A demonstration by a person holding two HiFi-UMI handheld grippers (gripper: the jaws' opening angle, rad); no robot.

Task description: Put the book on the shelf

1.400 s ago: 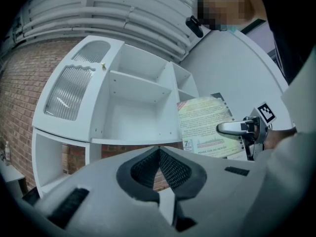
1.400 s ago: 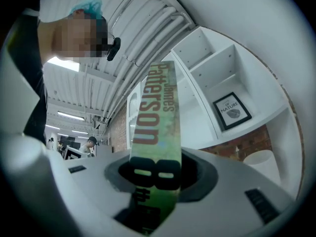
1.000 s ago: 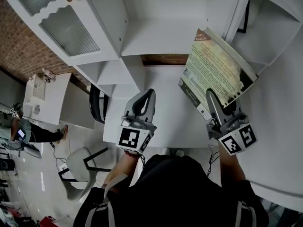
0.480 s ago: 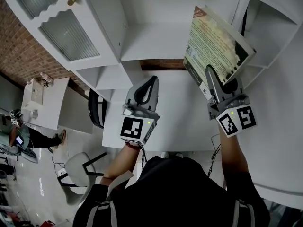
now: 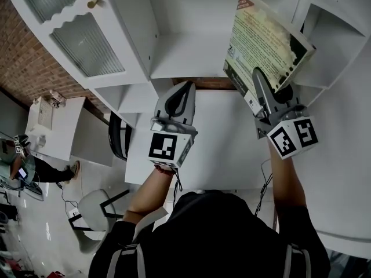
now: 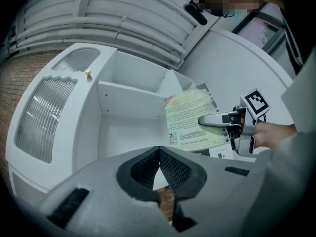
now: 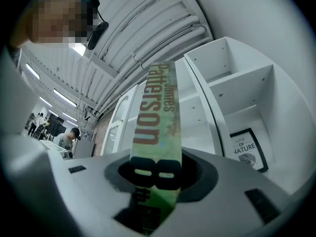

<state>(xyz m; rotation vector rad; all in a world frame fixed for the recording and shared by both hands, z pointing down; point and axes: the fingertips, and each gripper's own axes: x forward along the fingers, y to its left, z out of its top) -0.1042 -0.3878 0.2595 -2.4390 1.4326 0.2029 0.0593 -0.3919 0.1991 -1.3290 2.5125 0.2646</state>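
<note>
A green-covered book (image 5: 261,42) is held tilted in the air in front of the white shelf unit (image 5: 185,57), with its top corner at the divider beside the open middle compartment. My right gripper (image 5: 265,88) is shut on its lower edge. In the right gripper view the spine (image 7: 155,127) runs up from between the jaws of the right gripper (image 7: 155,174). My left gripper (image 5: 181,97) is shut and empty, hovering over the table in front of the shelf. The left gripper view shows the book (image 6: 190,122), the empty compartment (image 6: 126,127) and the right gripper (image 6: 217,121).
A cabinet door with ribbed glass (image 5: 87,39) stands open at the left. A framed print (image 7: 248,149) leans in a right-hand compartment. Below the shelf is a white table (image 5: 226,149); a chair (image 5: 98,204) and a distant person (image 5: 35,167) are on the floor at the left.
My right gripper has carried the book up and forward, from over the table to the front of the shelf. The left gripper has drifted slightly forward.
</note>
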